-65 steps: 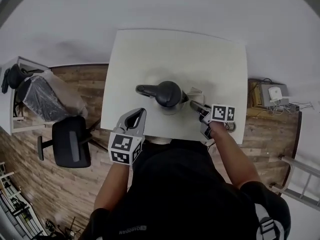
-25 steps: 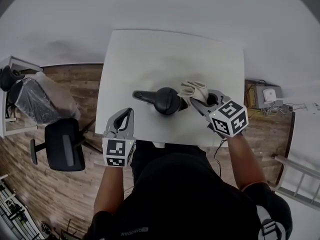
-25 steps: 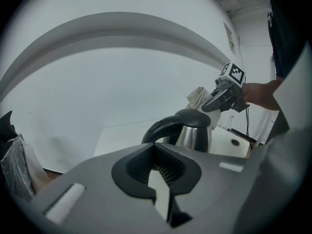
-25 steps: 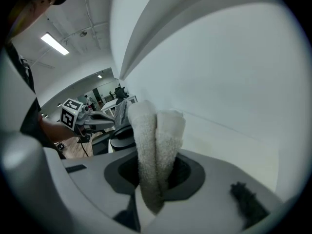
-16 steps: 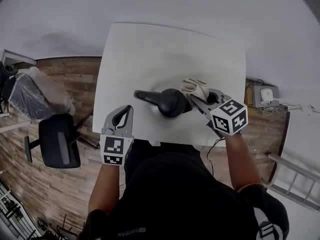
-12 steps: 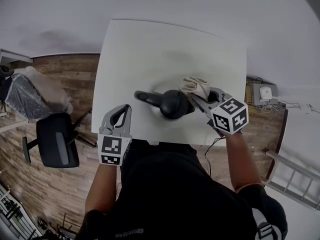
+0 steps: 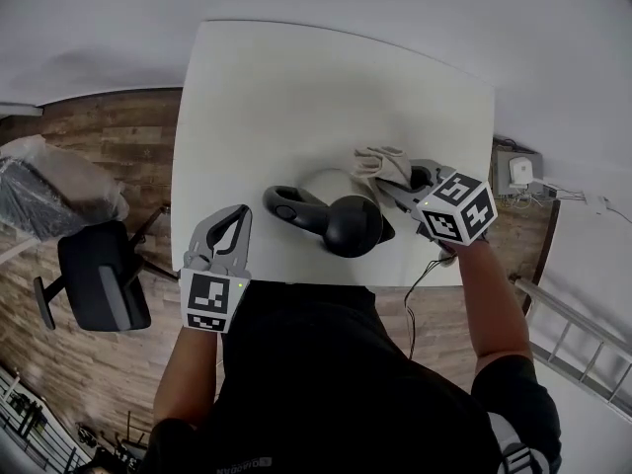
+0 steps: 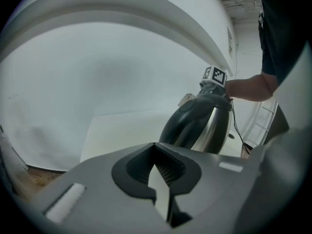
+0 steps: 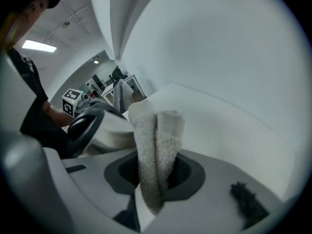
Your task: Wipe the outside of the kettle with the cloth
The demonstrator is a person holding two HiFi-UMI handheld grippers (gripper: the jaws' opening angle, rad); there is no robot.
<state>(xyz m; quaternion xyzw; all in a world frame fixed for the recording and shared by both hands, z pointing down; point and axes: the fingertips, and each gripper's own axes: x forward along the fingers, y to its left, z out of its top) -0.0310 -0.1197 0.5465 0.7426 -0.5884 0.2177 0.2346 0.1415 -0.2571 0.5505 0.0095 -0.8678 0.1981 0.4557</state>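
Right gripper (image 7: 395,188) clamped on folded cloth (image 7: 380,164), just beside kettle (image 7: 346,220) near worktop (image 7: 296,87) front edge. Left gripper (image 7: 233,223) closed, empty, short of handle. Looks like wiping stage; next calls for sweeping cloth round the body.

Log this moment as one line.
right gripper: shut on beige terry cloth | cloth: beside black-lidded steel kettle, contact unclear | left gripper: shut, empty, clear of kettle

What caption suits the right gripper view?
Right tongs clamp a white cloth near the kettle on a white table.
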